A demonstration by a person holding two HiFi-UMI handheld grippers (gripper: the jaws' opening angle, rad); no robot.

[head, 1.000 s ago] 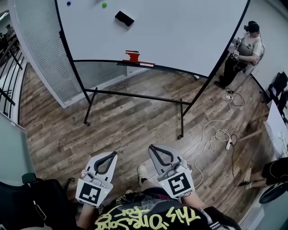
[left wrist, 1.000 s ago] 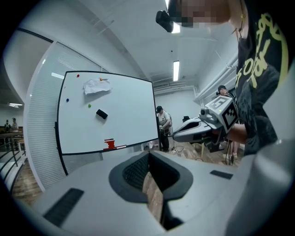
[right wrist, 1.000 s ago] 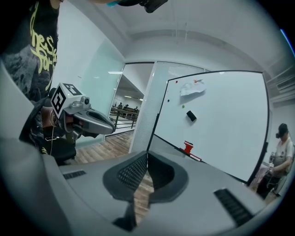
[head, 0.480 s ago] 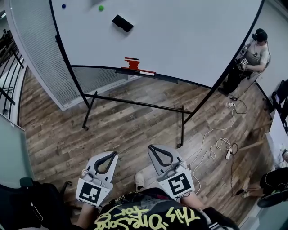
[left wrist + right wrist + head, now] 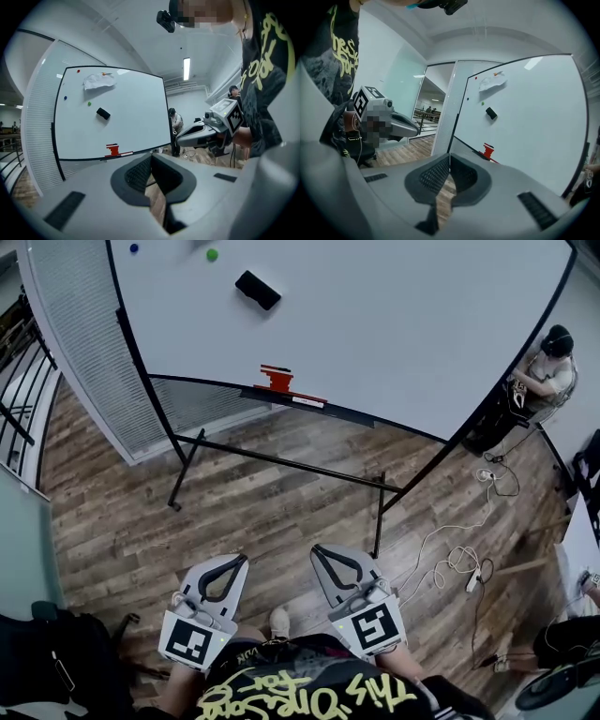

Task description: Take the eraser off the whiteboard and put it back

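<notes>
A black eraser [image 5: 257, 290] sticks to the whiteboard [image 5: 394, 324], high on its left side, well ahead of both grippers. It also shows as the eraser [image 5: 103, 113] in the left gripper view and the eraser [image 5: 491, 113] in the right gripper view. A red object [image 5: 277, 379] stands on the board's tray. My left gripper [image 5: 226, 565] and right gripper [image 5: 324, 554] are held side by side low over the wooden floor, both shut with nothing in them and pointing toward the board.
The board's black stand [image 5: 281, 460] has legs spreading across the floor. A person [image 5: 544, 367] sits at the right, with white cables and a power strip [image 5: 469, 577] nearby. A railing [image 5: 19, 418] runs along the left. Magnets [image 5: 212, 255] and a crumpled paper [image 5: 99, 81] are on the board.
The whiteboard has come nearer and fills more of the head view, and the seated person has slid toward the right edge. Both grippers stay shut, side by side.
</notes>
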